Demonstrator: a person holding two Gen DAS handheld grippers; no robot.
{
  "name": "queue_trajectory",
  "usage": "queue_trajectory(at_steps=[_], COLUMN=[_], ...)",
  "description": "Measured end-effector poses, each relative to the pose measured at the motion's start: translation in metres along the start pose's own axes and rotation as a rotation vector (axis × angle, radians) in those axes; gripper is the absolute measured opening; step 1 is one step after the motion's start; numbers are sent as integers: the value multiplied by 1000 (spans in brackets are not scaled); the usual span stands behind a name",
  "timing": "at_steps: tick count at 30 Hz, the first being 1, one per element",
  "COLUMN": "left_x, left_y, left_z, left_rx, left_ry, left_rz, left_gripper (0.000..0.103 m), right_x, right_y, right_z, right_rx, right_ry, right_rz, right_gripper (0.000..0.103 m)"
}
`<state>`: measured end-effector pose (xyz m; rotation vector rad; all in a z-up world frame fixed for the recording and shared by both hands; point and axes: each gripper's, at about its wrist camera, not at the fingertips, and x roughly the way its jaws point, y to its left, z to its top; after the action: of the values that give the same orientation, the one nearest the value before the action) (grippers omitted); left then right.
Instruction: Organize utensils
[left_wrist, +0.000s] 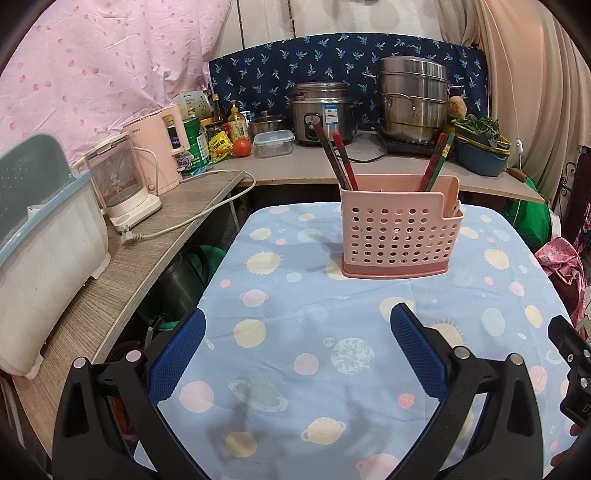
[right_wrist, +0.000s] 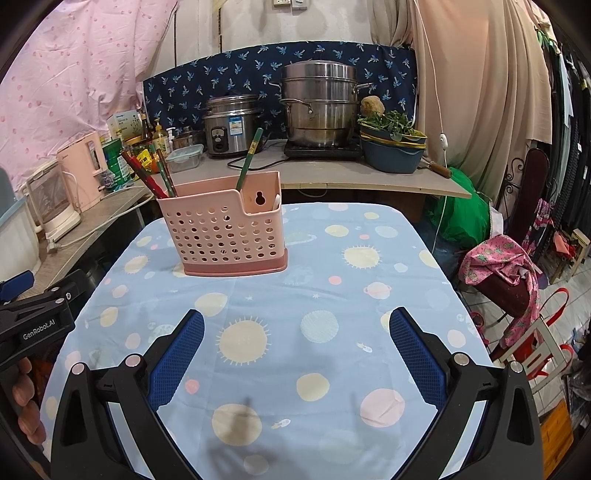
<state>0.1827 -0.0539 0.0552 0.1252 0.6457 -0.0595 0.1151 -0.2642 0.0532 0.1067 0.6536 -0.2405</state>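
Observation:
A pink perforated utensil holder (left_wrist: 397, 230) (right_wrist: 225, 229) stands upright near the far end of the table with the blue planet-print cloth (left_wrist: 295, 332) (right_wrist: 295, 295). Red and green chopsticks (left_wrist: 338, 158) (right_wrist: 249, 162) lean out of its compartments, and a white utensil tip (left_wrist: 456, 208) shows in the lower side pocket. My left gripper (left_wrist: 298, 325) hovers open over the near part of the cloth, nothing between its blue pads (left_wrist: 177, 354). My right gripper (right_wrist: 297, 326) is open too, empty, beside the left one (right_wrist: 33, 317), which a hand (right_wrist: 26, 402) holds.
A side shelf on the left carries a white bin (left_wrist: 44, 258), a glass kettle (left_wrist: 118, 177) with a loose plug and a pink appliance (left_wrist: 162, 144). The back counter holds a rice cooker (left_wrist: 321, 110), steel steamer pots (left_wrist: 413, 103), bottles, a tomato and bowls of greens (left_wrist: 480, 144). A chair with pink cloth (right_wrist: 506, 273) stands right.

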Motion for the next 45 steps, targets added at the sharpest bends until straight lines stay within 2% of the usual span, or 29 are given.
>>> queue_trajectory(at_steps=[28,37,45], left_x=[0,-1,5], left_y=[0,-6,-5], left_z=[8,8,10], left_rx=[3,13,2], left_ry=[12,-17,18], left_rz=[-5,21,-2], left_gripper=[96,96,96], right_x=[0,1,1], right_y=[2,7,8], right_z=[4,8,5], right_rx=[-5,-8,-7], right_ry=[-2,-2,-3], right_rz=[0,1,-1], right_gripper=[97,97,97])
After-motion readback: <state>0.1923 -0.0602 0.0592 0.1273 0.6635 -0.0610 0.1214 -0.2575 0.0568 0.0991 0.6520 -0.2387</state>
